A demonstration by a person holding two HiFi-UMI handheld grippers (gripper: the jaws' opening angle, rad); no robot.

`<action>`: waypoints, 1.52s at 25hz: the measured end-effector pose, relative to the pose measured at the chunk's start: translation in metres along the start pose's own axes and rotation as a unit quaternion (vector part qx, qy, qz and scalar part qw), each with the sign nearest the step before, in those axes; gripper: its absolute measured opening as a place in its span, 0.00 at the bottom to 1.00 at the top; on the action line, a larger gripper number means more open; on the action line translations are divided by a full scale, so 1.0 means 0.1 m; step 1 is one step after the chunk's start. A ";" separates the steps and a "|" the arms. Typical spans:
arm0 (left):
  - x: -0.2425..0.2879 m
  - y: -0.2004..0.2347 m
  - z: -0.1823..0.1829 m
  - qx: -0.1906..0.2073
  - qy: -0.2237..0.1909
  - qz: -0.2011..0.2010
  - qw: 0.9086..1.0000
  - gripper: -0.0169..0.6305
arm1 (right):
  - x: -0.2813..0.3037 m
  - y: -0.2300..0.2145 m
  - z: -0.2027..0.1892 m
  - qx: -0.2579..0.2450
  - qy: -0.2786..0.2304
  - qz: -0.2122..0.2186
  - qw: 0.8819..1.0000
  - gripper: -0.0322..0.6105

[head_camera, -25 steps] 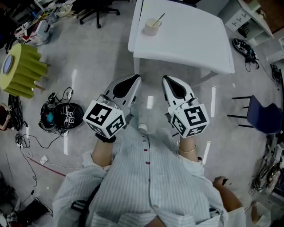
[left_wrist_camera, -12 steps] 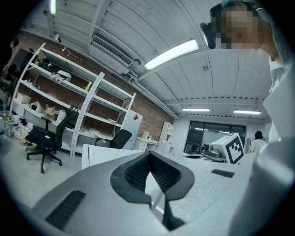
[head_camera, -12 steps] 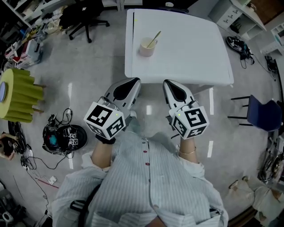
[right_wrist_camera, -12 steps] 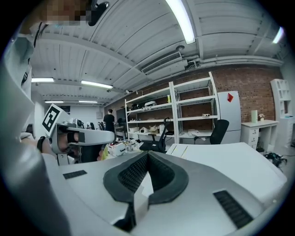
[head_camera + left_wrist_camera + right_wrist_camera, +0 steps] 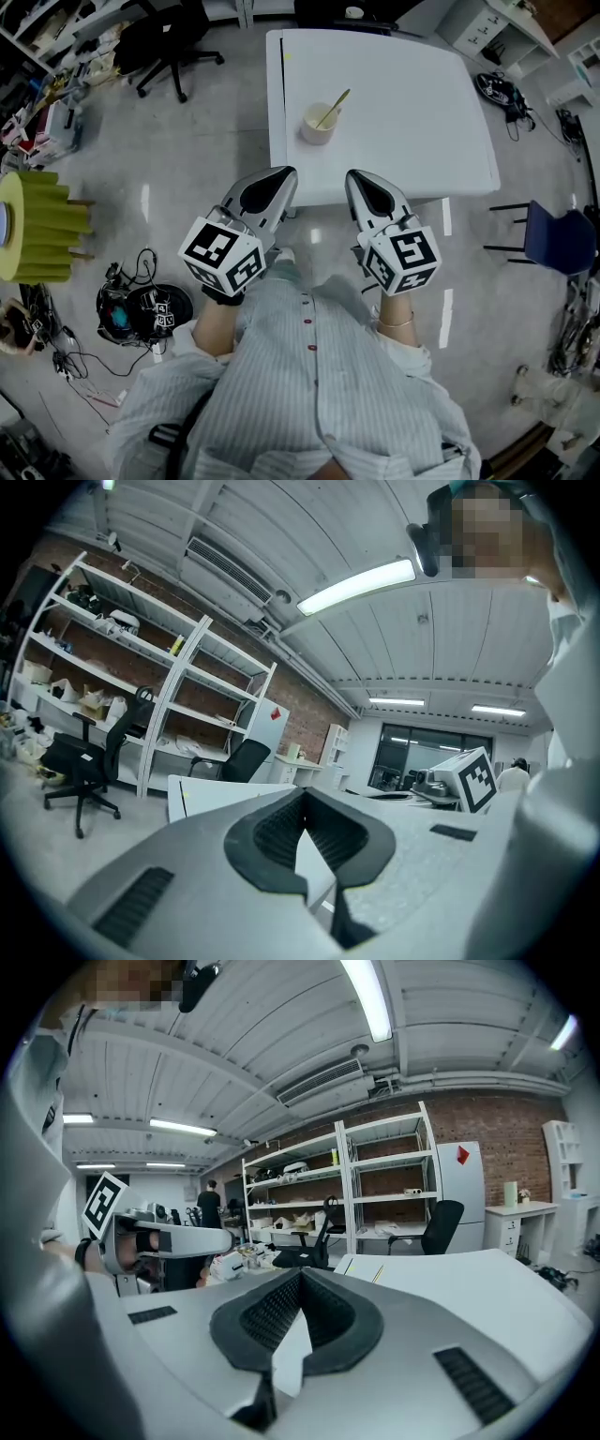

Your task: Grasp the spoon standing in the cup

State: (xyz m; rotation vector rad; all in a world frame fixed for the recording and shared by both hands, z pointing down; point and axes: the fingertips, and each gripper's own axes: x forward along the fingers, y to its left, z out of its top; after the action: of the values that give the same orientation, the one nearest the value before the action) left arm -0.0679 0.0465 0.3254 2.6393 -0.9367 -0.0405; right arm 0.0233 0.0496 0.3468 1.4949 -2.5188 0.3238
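Just short of the near edge of the white table (image 5: 412,112), the two grippers are held side by side, pointing across it. The left gripper (image 5: 284,176) has its jaws pressed together with nothing between them, and the right gripper (image 5: 354,176) is closed and empty just the same. Beyond their tips, apart from both, the cup (image 5: 319,127) stands on the table's left part. The spoon (image 5: 333,105) leans inside it, handle tilted up to the right.

White table (image 5: 403,112) on glossy grey floor (image 5: 187,141), brick wall (image 5: 497,1124) behind metal shelving (image 5: 375,1185)
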 end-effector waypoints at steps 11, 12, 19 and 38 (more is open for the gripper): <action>0.27 0.31 -0.07 -0.007 0.026 -0.021 0.999 0.04 | 0.25 -0.25 -0.05 0.021 0.011 -0.036 0.999 0.06; 0.31 0.33 -0.08 -0.008 0.028 -0.021 0.999 0.04 | 0.27 -0.30 -0.06 0.023 0.013 -0.038 0.999 0.06; 0.64 0.51 -0.04 -0.016 0.029 -0.012 0.999 0.04 | 0.50 -0.60 -0.05 0.027 0.025 -0.032 0.999 0.06; 1.83 1.18 0.40 -0.018 0.013 0.071 0.997 0.04 | 1.48 -1.71 0.47 0.013 0.028 0.050 0.998 0.06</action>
State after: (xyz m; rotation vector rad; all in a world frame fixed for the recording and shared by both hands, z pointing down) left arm -0.0016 -0.1640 0.3418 2.5276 -1.1005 0.0103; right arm 0.1018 -0.1679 0.3575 1.3510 -2.5593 0.4100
